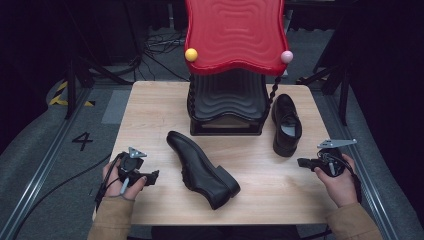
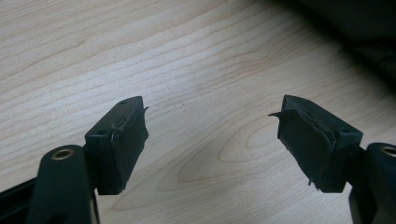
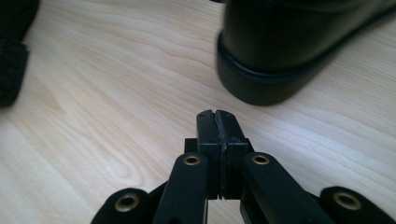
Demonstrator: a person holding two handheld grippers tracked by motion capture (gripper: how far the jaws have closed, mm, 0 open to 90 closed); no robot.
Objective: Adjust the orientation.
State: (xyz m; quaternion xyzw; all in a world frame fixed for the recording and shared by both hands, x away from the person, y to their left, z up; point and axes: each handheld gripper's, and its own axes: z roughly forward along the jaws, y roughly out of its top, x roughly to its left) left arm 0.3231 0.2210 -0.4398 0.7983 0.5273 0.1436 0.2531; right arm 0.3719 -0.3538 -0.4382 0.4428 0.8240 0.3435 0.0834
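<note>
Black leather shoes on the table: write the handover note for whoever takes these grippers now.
Left gripper: open, empty, low over the wooden table at its near left.
Right gripper: shut, empty, near the right edge.
Black leather dress shoe lying on its side: mid-table, between the grippers.
Second black leather shoe, upright: right of the red-topped black wavy rack.
Done: nothing gripped yet.
Left: probably both shoes onto the rack.

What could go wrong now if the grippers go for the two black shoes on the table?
The right gripper has its jaws shut, so it would push the upright shoe rather than grasp it. The shoe lying on its side is smooth and may slip from the open left gripper. The rack stands close behind.
</note>
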